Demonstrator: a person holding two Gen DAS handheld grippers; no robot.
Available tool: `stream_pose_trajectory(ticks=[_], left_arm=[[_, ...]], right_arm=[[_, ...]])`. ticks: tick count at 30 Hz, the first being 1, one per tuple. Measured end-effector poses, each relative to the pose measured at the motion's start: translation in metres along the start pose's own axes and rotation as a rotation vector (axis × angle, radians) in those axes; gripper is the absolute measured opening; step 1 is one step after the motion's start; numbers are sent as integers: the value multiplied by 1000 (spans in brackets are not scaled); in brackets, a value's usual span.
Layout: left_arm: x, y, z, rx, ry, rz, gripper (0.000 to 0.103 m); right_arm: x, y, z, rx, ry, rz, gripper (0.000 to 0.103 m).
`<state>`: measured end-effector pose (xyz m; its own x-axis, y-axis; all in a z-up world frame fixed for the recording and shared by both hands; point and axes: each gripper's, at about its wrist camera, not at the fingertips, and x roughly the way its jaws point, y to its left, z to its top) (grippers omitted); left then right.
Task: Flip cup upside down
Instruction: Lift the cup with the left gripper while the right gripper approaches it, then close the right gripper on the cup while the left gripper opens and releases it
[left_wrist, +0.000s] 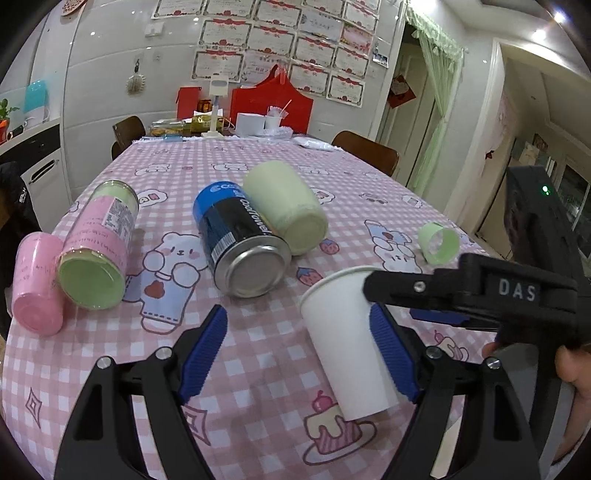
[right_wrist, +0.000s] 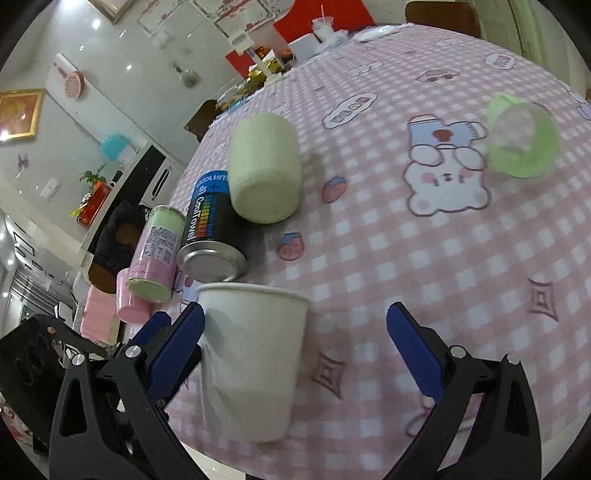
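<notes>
A white paper cup (left_wrist: 345, 339) stands upright, tilted a little, on the pink checked tablecloth (left_wrist: 258, 354). It lies against my left gripper's right pad (left_wrist: 393, 356); the left gripper (left_wrist: 299, 354) is open around it. My right gripper (right_wrist: 295, 362) is open too, the cup (right_wrist: 251, 358) between its fingers and touching the left pad (right_wrist: 177, 350). The right gripper's black finger (left_wrist: 443, 288) reaches over the cup rim in the left wrist view.
Lying on the table: a black and blue can (left_wrist: 240, 240), a pale green roll (left_wrist: 286, 206), a pink-labelled jar (left_wrist: 99, 243), a pink cup (left_wrist: 37, 280), a small green cup (left_wrist: 439, 243). Clutter and chairs (left_wrist: 365, 151) stand at the far end.
</notes>
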<state>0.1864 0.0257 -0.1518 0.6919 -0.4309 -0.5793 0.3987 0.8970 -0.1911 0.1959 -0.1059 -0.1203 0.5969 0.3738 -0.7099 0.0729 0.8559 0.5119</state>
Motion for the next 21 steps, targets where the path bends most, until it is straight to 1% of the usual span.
stream_pose_trajectory(ticks=[3,10,12,14,16,17,21], left_arm=[[2,4,-1,-7,-3,-1,78],[5,10,0,-3,-1,-24,78],[7,12,0,-6,0,-19,78],[8,13,0,-7,1,-17,78],[10,12,1,-3,2,-4,78],[11,11,1,-2,3,-2,78],[12,8,3,-14,8,-13,78]], right_arm=[[4,4,2,-1,1,-5,95],[22,1,8,18,68,39,95],[23,2,9,14,76,51,93],[24,5,11,3,76,71,82],[25,5,13,0,82,89,77],[25,5,13,-3,83,95,72],[12,11,13,-74,23,34,71]])
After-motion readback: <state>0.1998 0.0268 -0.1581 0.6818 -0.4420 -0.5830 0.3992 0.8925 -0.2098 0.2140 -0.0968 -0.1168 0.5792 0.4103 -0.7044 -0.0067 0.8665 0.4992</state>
